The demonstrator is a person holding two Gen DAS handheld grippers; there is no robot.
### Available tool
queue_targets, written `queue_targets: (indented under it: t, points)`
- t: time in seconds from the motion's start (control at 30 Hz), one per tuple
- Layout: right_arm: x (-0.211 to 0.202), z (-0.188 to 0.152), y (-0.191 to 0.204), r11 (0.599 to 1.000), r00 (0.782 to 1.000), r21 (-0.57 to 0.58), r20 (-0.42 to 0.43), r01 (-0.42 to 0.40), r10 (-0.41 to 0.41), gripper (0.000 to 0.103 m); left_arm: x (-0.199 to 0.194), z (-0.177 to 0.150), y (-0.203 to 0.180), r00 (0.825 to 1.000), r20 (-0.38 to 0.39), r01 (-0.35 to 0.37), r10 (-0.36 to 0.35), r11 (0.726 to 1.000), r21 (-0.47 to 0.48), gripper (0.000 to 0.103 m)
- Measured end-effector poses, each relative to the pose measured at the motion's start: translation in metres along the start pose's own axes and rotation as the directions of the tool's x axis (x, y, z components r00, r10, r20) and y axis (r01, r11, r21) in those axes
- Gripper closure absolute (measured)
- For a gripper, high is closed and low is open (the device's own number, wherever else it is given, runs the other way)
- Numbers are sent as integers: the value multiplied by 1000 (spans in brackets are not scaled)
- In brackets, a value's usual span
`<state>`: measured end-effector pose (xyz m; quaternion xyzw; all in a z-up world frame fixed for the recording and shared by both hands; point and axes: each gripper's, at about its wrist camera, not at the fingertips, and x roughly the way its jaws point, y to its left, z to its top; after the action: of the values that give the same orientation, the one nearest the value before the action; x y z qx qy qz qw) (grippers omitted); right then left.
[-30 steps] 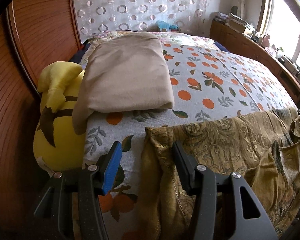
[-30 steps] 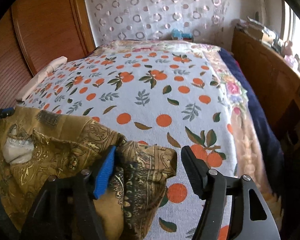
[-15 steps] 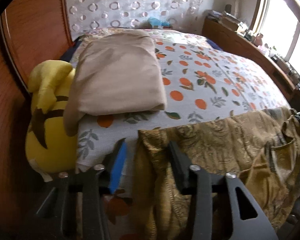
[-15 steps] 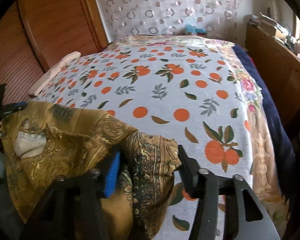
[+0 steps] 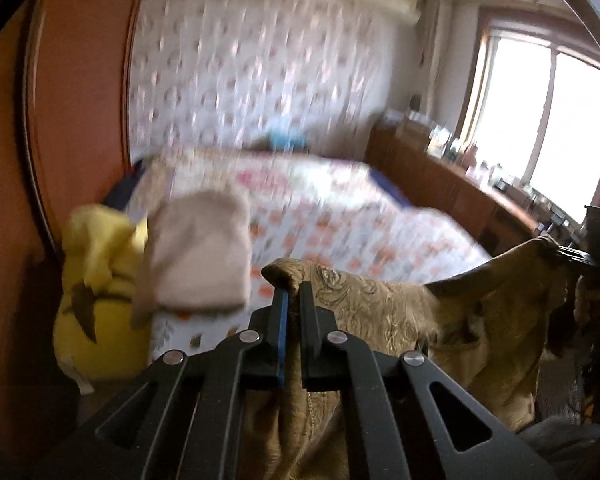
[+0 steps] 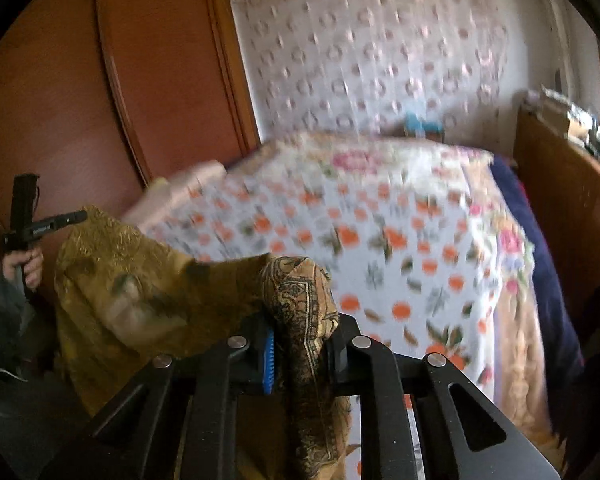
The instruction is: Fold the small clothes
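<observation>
A golden-brown patterned garment (image 5: 400, 308) hangs in the air in front of the bed, stretched between my two grippers. My left gripper (image 5: 294, 292) is shut on one upper corner, the cloth pinched between its pads and trailing down below. In the right wrist view the same garment (image 6: 140, 280) bunches thickly between the jaws of my right gripper (image 6: 300, 344), which are closing on it, the pads pressing the fold. Each gripper shows in the other's view: the right gripper (image 5: 580, 256) at the far right, the left gripper (image 6: 60, 218) at the far left, held by a hand (image 6: 24, 264).
The bed has an orange-print bedspread (image 6: 380, 240). A folded beige blanket (image 5: 204, 252) and a yellow plush toy (image 5: 96, 300) lie at its left side. A wooden wardrobe (image 5: 80, 100) stands left, and a wooden sideboard (image 5: 440, 184) runs under the window on the right.
Both grippers have closed on the garment's corners and risen, lifting it off the bedspread. Both views now tilt up toward the far wall and are blurred.
</observation>
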<state>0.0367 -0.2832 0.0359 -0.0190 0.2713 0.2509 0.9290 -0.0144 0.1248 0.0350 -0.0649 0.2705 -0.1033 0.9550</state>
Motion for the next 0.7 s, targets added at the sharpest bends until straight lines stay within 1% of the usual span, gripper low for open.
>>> queue_targets:
  t: [0.13,0.23,0.27,0.33,0.4,0.53,0.63,0.7]
  points:
    - [-49,30,14,999,993,-43,119,-10,15,85,-38,26,-13,994,108,0,-3,1000,25,98]
    - [-88,52,24,997,979,-77,203,-13,28,85,-66,52,-17,982,189,-13,4,999,44,98]
    - [-103,61,27,996,972,-90,234,-7,28,85,-80,63,-19,974,226,-18,5,998,55,98]
    - [-127,74,30,994,960,-113,279,9,24,85,-95,79,-21,962,273,-31,12,998,63,98]
    - [-153,90,34,991,944,-132,328,25,20,85,-114,99,-23,945,326,-46,16,996,82,98]
    - [-197,118,45,981,913,-179,409,69,11,85,-141,133,-26,913,408,-66,20,993,99,98]
    - [-222,133,54,974,891,-202,454,98,4,85,-158,149,-28,892,453,-62,6,992,108,98]
    - [-234,139,59,971,879,-212,477,114,1,85,-170,158,-33,873,487,-84,13,989,125,98]
